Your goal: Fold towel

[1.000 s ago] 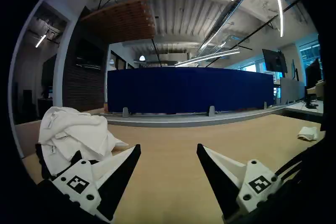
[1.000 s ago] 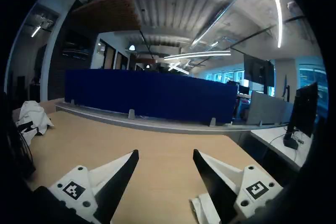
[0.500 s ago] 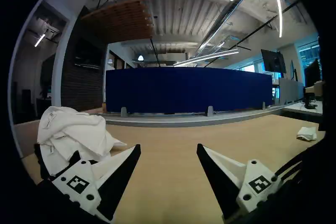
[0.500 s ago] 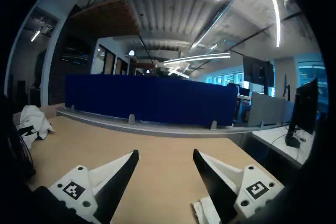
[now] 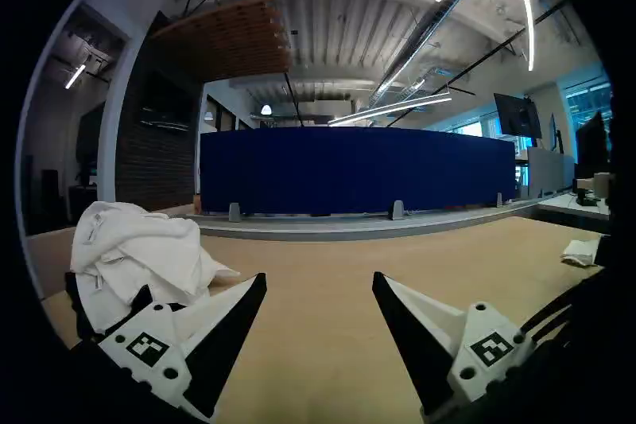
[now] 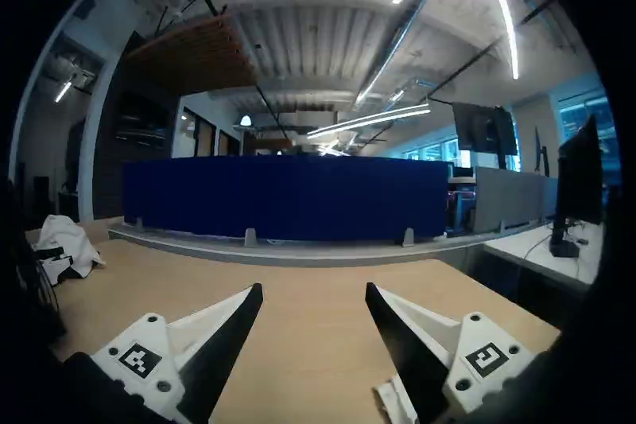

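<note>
The left gripper (image 5: 318, 297) is resting released, its 2 fingers spread wide with nothing between them but bare table (image 5: 334, 265). A crumpled white towel heap (image 5: 135, 253) is lying just beyond the finger at the view's left; whether cloth and finger are touching cannot be told. Far off past the other finger, near the table's edge, a small white cloth (image 5: 580, 250) is lying.

The right gripper (image 6: 314, 305) is likewise gaping wide and gripping nothing. A white fold of cloth (image 6: 392, 400) is peeking out beside and beneath the finger at the view's right. In the right gripper view the towel heap (image 6: 63, 243) is sitting well apart, far to the gripper's left. A blue partition (image 6: 278, 197) is running across the table's far edge ahead of both grippers, and a dark monitor (image 6: 576, 185) is standing off to the right gripper's right.
</note>
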A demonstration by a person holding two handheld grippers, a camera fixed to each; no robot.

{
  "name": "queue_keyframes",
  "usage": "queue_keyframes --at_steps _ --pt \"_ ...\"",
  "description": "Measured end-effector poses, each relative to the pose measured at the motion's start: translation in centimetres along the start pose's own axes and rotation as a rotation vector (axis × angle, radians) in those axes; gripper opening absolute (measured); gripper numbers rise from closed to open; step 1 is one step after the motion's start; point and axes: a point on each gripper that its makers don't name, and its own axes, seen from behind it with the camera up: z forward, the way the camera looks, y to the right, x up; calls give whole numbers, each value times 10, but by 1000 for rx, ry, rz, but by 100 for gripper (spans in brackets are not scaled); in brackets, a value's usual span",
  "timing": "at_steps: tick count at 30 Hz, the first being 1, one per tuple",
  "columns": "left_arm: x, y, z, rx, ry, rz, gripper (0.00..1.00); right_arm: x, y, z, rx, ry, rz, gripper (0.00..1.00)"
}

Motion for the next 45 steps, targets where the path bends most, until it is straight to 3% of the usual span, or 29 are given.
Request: queue_keyframes --at_steps 12,35,45 --pt "1 0 0 0 0 0 99 -39 13 7 -9 2 18 100" --pt "0 0 -1 0 0 0 99 -47 6 18 9 16 62 100" --pt "1 1 -1 0 0 0 99 -56 8 14 13 8 58 100"
